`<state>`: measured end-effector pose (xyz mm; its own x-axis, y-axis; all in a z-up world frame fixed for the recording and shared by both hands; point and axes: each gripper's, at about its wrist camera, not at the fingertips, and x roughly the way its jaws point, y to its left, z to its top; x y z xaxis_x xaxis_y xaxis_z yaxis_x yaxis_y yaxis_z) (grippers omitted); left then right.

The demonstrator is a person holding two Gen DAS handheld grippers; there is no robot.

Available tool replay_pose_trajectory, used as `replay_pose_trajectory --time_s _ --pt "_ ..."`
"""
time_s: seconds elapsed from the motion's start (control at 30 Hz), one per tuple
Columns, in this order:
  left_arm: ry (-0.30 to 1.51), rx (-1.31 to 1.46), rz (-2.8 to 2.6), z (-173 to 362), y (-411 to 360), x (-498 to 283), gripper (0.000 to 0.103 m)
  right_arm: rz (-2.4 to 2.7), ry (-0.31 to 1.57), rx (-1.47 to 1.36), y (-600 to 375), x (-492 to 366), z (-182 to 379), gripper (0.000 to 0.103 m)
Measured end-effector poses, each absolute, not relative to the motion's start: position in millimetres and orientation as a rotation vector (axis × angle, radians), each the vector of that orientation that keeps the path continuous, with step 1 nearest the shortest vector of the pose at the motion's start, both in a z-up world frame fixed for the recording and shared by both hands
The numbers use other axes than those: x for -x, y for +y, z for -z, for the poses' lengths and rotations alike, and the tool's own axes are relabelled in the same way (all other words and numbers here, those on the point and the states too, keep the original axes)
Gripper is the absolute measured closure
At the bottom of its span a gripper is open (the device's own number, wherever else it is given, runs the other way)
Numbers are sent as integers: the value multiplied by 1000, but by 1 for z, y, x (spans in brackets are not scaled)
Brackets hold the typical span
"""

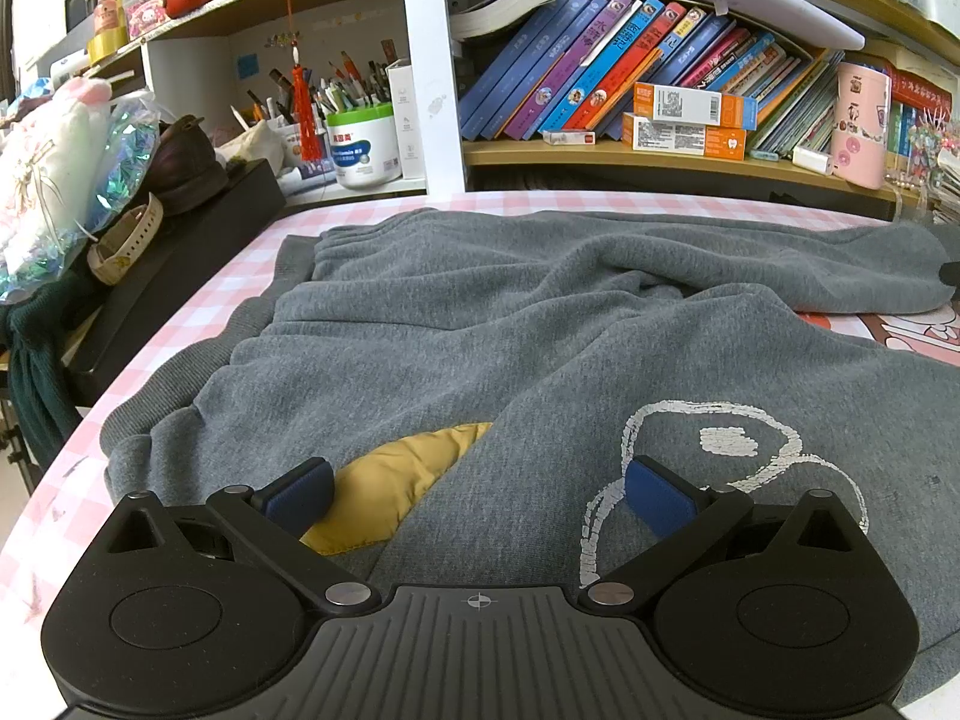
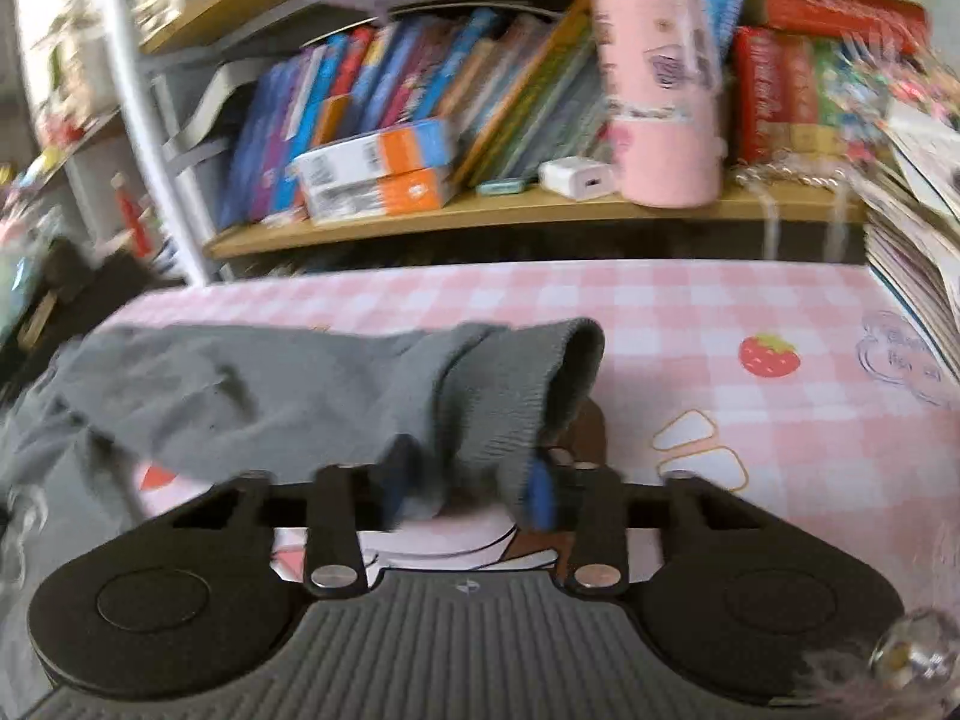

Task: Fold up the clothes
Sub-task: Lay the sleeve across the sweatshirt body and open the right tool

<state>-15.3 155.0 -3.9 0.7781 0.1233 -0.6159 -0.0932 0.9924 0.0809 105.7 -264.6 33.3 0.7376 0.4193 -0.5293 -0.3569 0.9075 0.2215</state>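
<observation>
Pink-and-white checked desk [image 1: 360, 207] carries a rumpled grey fleece sweatshirt [image 1: 480, 330] that spreads across most of its top. Behind the sweatshirt, at the back of the desk, a wooden bookshelf [image 1: 630, 157] holds a leaning row of colourful books [image 1: 600, 66], stacked orange-and-white cartons [image 1: 684, 120] and a pink printed cylindrical tin [image 1: 859, 126]. A white cracked line print [image 1: 720, 438] marks the sweatshirt's near part, and a yellow lining patch [image 1: 390, 486] shows in a fold beside that print. The left gripper [image 1: 480, 495] hovers low over the sweatshirt, its blue-padded fingers [image 1: 654, 495] spread wide apart, with the yellow patch beside the left pad. The right gripper [image 2: 462, 492] has its fingers clamped on the sweatshirt's ribbed grey cuff [image 2: 528, 396], which is lifted above the desk; this view is blurred.
</observation>
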Motion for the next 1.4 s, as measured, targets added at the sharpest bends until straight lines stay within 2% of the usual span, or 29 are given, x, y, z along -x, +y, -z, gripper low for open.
replay_pose_trajectory --time_s 0.07,0.1,0.2,0.23,0.27,0.37,0.5,0.57,0.6,0.63,0.67,0.73,0.8,0.87,1.03,1.13,1.2,1.27,1.37,1.4 --pt "669 -46 -117 4 155 15 0 -509 573 -168 -267 -100 -44 92" --pt "670 -46 -117 4 155 15 0 -608 545 -309 -277 -99 -49 96" --pt "670 -46 -117 4 155 15 0 -818 423 -796 -318 -104 -55 96" --pt "670 -46 -117 4 155 15 0 -763 417 -835 -325 -105 -55 96" --pt "670 -46 -118 4 155 15 0 -667 430 -824 -330 -107 -53 96" --pt "671 -46 -117 4 155 15 0 -264 587 -560 -324 -119 -38 96" --pt "670 -46 -118 4 155 15 0 -199 640 -494 -321 -128 -23 95" --pt "671 -46 -118 4 155 15 0 -204 637 -478 -319 -127 -23 90" --pt "671 -46 -118 4 155 15 0 -204 644 -467 -317 -127 -22 78" --pt "671 -46 -118 4 154 15 0 -206 654 -455 -315 -128 -21 71" --pt "671 -46 -118 4 154 15 0 -208 663 -444 -313 -129 -20 68" --pt "671 -46 -118 4 154 15 0 -247 664 -454 -311 -129 -20 73" --pt "671 -46 -118 4 154 15 0 -356 626 -535 -314 -125 -25 91" --pt "671 -46 -118 4 154 15 0 -466 585 -614 -316 -121 -30 93" --pt "671 -45 -119 4 154 15 0 -337 475 -583 -323 -110 -48 93" --pt "671 -46 -119 4 154 15 0 -45 555 -272 -307 -118 -31 95" --pt "671 -46 -118 4 155 15 0 -26 610 -256 -308 -124 -21 95" --pt "672 -46 -118 3 155 15 0 -21 602 -252 -308 -123 -21 93" --pt "672 -46 -118 3 155 15 0 -24 526 -211 -302 -112 -33 84" --pt "672 -46 -118 3 155 15 0 -52 504 -205 -299 -109 -37 84"
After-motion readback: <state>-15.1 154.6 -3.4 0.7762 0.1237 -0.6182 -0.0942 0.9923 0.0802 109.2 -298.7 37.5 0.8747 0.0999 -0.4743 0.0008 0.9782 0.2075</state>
